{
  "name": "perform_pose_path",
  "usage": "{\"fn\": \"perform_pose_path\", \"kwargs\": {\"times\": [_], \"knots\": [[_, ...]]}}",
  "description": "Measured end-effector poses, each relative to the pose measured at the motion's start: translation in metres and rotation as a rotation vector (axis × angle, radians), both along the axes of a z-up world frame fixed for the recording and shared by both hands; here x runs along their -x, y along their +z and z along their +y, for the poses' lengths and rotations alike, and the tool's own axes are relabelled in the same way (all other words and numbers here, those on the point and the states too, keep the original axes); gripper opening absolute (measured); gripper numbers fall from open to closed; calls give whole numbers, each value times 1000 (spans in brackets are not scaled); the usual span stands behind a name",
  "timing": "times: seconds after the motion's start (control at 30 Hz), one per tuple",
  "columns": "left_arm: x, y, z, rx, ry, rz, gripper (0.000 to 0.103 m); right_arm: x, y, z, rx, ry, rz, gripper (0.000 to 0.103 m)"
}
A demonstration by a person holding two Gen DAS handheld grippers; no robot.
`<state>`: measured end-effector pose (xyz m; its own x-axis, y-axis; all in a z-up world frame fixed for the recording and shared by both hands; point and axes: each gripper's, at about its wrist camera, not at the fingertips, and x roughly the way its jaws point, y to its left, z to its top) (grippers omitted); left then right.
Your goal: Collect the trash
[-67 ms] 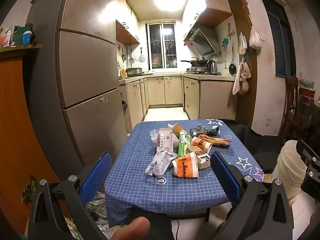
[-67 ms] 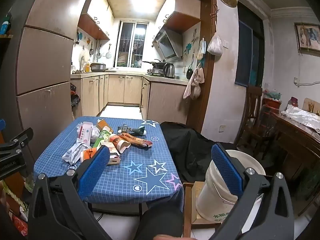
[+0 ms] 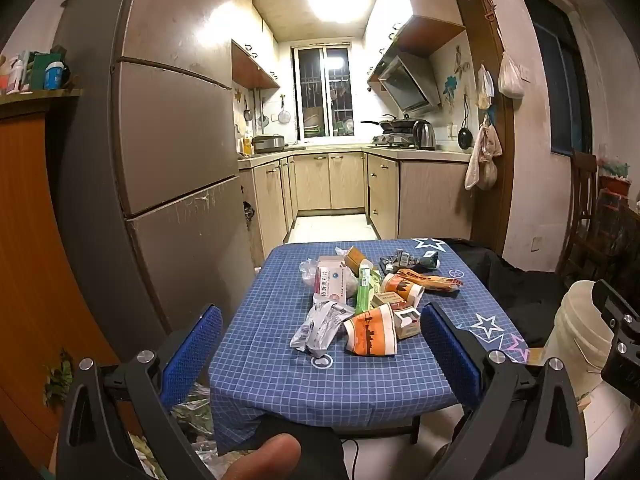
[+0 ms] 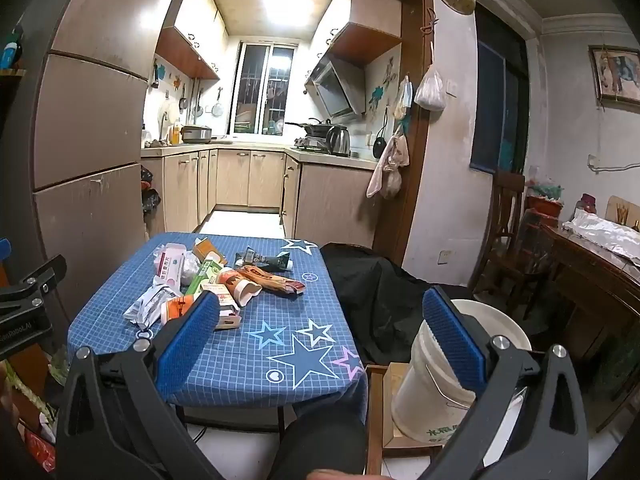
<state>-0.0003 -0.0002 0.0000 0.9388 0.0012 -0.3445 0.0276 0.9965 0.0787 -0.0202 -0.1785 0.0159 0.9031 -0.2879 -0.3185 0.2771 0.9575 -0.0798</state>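
Observation:
A heap of trash lies on the blue checked tablecloth [image 3: 280, 368]: a crushed orange paper cup [image 3: 372, 336], a silver wrapper [image 3: 320, 326], a pink-and-white medicine box [image 3: 330, 282], a green tube [image 3: 363, 290], an orange snack wrapper [image 3: 434, 280] and a dark crumpled pack [image 3: 408, 259]. My left gripper [image 3: 320, 354] hangs open short of the table's near edge, nothing between its blue pads. My right gripper [image 4: 320, 338] is open too, level with the table's near right corner. A white bucket [image 4: 436, 380] stands on the floor right of the table. The trash heap [image 4: 208, 280] shows at the left in the right wrist view.
A tall brown fridge [image 3: 168, 152] stands left of the table. Black cloth [image 4: 376, 292] drapes a seat between table and bucket. A wooden chair [image 4: 508, 232] and a dark side table [image 4: 592, 264] stand at the right. A thumb [image 3: 264, 458] shows at the bottom edge.

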Motion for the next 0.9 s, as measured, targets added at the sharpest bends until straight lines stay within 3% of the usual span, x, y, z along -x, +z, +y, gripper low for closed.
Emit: {"fn": "perform_pose_path", "kwargs": {"times": [0.67, 0.9], "knots": [[0, 0, 0, -1, 4, 5, 100, -2, 1, -3, -3, 0, 7, 98], [-3, -7, 0, -3, 5, 10, 100, -5, -13, 1, -2, 0, 18, 98]]}}
